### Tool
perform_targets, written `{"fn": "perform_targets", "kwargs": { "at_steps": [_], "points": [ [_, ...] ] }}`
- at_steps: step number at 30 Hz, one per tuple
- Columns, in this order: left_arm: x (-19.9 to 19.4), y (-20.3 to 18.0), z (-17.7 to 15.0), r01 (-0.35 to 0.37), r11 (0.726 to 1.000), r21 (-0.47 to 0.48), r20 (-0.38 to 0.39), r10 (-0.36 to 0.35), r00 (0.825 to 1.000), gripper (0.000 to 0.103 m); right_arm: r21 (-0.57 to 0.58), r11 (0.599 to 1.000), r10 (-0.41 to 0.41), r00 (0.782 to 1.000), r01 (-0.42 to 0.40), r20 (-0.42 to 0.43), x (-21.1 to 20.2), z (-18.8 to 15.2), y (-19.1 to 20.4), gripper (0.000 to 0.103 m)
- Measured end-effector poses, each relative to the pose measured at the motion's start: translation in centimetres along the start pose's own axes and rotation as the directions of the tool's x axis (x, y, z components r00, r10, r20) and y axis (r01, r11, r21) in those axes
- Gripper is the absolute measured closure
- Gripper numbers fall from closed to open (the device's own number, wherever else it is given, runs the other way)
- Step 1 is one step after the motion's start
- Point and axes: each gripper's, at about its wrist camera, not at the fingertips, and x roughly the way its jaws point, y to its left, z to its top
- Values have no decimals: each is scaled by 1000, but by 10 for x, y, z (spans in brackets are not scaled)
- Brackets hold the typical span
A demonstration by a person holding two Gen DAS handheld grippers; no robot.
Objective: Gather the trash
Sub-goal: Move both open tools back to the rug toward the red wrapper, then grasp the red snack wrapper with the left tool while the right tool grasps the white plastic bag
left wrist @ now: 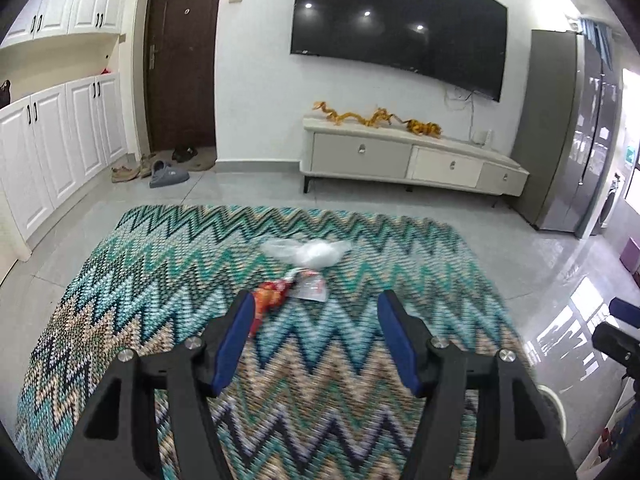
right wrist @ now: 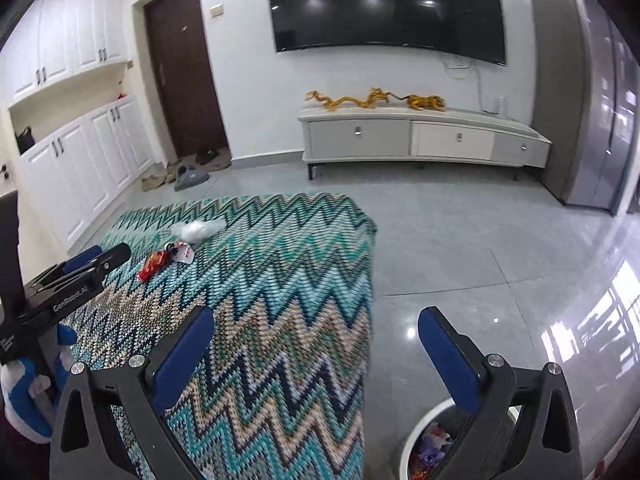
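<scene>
So both sets of blue-padded fingers are spread wide with nothing between them. Out past the left gripper (left wrist: 316,304) the trash sits in a little cluster on the zigzag-patterned cloth (left wrist: 160,264) that covers the surface: a red-orange snack wrapper (left wrist: 271,294) is right by the tip of its left finger and partly hidden behind it, a white wrapper with red print (left wrist: 310,286) lies touching that one just beyond, and a crumpled clear plastic bag (left wrist: 306,252) is a bit further out, close to the white one. The right gripper (right wrist: 316,324) is off to the side, hanging over the cloth's right edge with its right finger out over the grey tiled floor (right wrist: 460,240); from its camera the same three bits of trash are well off to the upper left, near the left gripper. Down below its right finger there's a round white trash bin (right wrist: 412,440) on the floor with some colourful wrappers inside. Further back: a low TV cabinet (left wrist: 400,152) with a golden dragon ornament (left wrist: 376,118) on top, a wall-mounted TV (left wrist: 400,20), a dark brown door (left wrist: 184,60) with shoes (left wrist: 160,166) in front of it.
</scene>
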Motion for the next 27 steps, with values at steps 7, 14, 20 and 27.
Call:
{"fn": "perform_targets", "kwargs": {
  "at_steps": [7,14,20,27],
  "points": [
    [59,48,4,28,999,17,-101,-26,995,41,-60,994,88,995,-91,-44,50,17,17,4],
    [105,44,7,109,987,114,-198,-85,976,41,-91,978,182,980,-190,-85,105,34,39,8],
    [134,49,3,125,990,71,-265,-102,959,64,-132,956,248,961,-263,-122,150,48,67,10],
    [130,66,1,92,995,-28,-227,-96,969,84,-201,921,311,940,-334,-138,187,71,105,16]
  ]
}}
